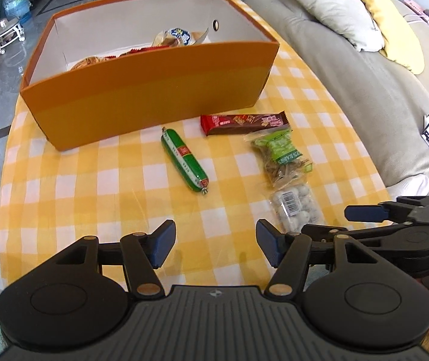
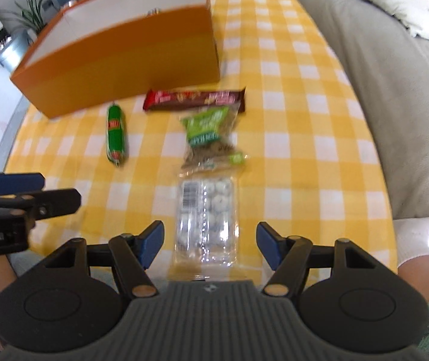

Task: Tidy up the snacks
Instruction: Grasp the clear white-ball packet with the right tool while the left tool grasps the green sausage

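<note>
Yellow-and-white checked cloth [image 1: 94, 186] covers a table, and four wrapped snacks lie loose on it in front of an orange box [image 1: 142, 96] with white inner walls. A few packets already sit inside the box, at its far end.

From the left wrist view, the left gripper [image 1: 216, 242] hangs over bare cloth with its blue-padded jaws spread apart and nothing between them. A green sausage stick [image 1: 184, 161] lies at about 12 o'clock from this gripper, well apart from it, running from the box wall toward the camera. A red-and-brown biscuit bar [image 1: 244, 123] lies at about 1 o'clock, near the box. A green-labelled packet of dried strips [image 1: 280, 156] sits just below the bar, touching it. A clear pack of pale round candies [image 1: 295, 209] lies at 2 o'clock, just beyond the right-hand jaw.

From the right wrist view, which is somewhat blurred, the right gripper [image 2: 209, 243] is released, jaws apart on either side of the near half of the clear candy pack [image 2: 206, 219]. The pads stand clear of the wrapper on both sides. The green packet [image 2: 208, 135] lies at 12 o'clock just past the candy pack, the biscuit bar [image 2: 194, 99] beyond that, and the sausage stick [image 2: 116, 132] at 11 o'clock. The left gripper's fingers [image 2: 15, 182] show at 9 o'clock. A grey sofa [image 1: 365, 84] with cushions stands beside the table at 3 o'clock.
</note>
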`<state>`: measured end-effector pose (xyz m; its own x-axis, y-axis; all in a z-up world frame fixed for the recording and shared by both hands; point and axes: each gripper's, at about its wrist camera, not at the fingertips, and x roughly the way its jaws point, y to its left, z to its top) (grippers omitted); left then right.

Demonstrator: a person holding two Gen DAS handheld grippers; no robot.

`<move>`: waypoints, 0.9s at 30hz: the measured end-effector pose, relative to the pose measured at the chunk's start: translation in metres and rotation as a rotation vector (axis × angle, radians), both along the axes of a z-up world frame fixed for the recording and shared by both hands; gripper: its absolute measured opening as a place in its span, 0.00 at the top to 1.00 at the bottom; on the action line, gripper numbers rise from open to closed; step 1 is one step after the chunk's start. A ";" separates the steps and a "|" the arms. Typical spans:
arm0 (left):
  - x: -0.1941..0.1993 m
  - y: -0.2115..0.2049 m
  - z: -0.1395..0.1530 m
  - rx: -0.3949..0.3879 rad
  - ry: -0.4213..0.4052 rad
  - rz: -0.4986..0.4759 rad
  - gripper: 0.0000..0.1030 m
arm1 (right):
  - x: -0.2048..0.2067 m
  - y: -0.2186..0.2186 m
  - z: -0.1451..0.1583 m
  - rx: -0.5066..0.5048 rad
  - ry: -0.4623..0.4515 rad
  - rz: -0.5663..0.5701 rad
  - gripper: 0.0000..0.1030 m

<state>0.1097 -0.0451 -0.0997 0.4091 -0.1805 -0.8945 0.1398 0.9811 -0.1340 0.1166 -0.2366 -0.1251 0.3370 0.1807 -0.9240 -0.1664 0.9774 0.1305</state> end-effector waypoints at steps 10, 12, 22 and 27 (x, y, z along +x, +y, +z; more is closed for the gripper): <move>0.007 0.002 -0.014 -0.024 0.048 0.035 0.30 | 0.019 0.014 -0.024 -0.061 0.085 0.024 0.41; 0.008 0.003 -0.015 -0.025 0.054 0.038 0.30 | 0.022 0.018 -0.025 -0.071 0.088 0.032 0.41; 0.011 0.010 -0.019 -0.038 0.075 0.070 0.30 | 0.031 0.030 -0.035 -0.113 0.130 0.063 0.40; 0.014 0.014 -0.021 -0.053 0.082 0.101 0.30 | 0.030 0.040 -0.037 -0.167 0.124 0.106 0.42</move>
<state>0.1235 -0.0315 -0.1211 0.3536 -0.1902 -0.9159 0.0276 0.9808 -0.1930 0.1466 -0.1969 -0.1623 0.2062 0.0498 -0.9772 -0.2620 0.9650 -0.0062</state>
